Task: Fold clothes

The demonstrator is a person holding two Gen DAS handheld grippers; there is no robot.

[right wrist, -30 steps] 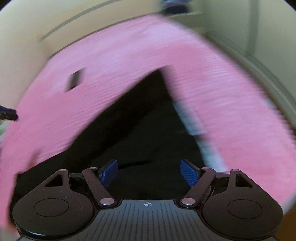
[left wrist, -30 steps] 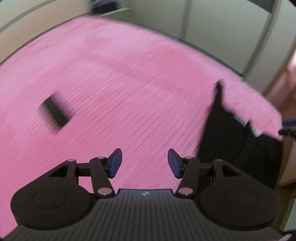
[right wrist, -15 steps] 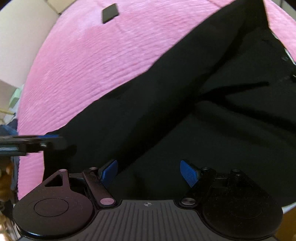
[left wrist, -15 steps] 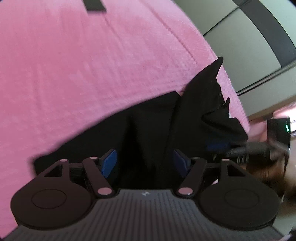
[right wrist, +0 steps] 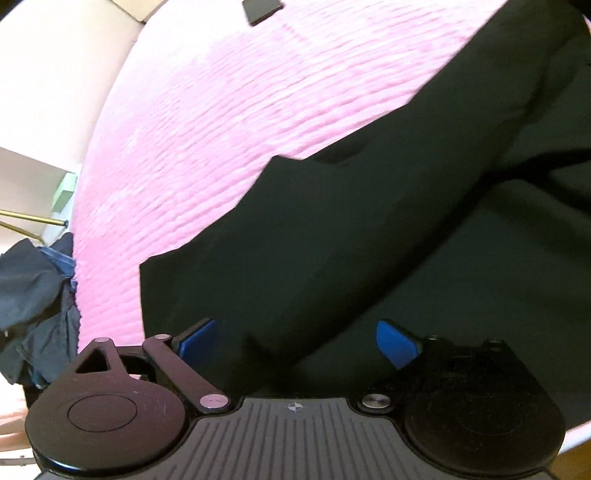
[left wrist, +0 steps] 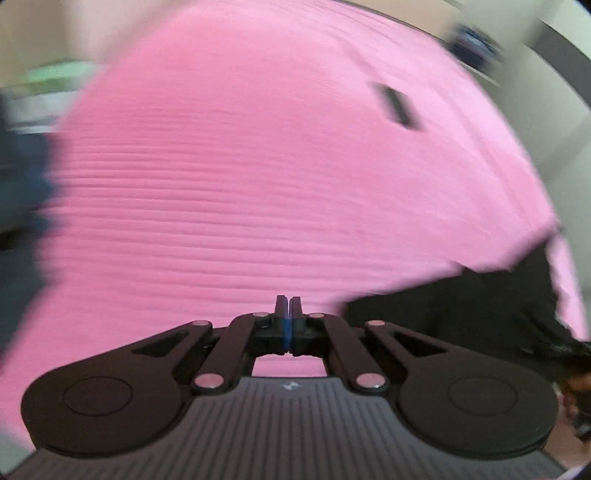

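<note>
A black garment (right wrist: 388, 229) lies spread on a pink ribbed bedspread (right wrist: 240, 110). My right gripper (right wrist: 297, 341) is open, low over the garment's near edge, with cloth between and under its blue pads. In the left wrist view the garment (left wrist: 480, 306) shows only at the lower right. My left gripper (left wrist: 287, 312) is shut with nothing between its fingers, over bare pink bedspread (left wrist: 258, 184), to the left of the garment.
A small black flat object (left wrist: 397, 107) lies on the far part of the bed; it also shows in the right wrist view (right wrist: 262, 9). Dark blue clothes (right wrist: 33, 306) hang off the bed's left side. Pale walls and cupboards surround the bed.
My left gripper has shut and swung left, off the garment onto bare bedspread. My right gripper stays open and has moved closer to the garment's near edge.
</note>
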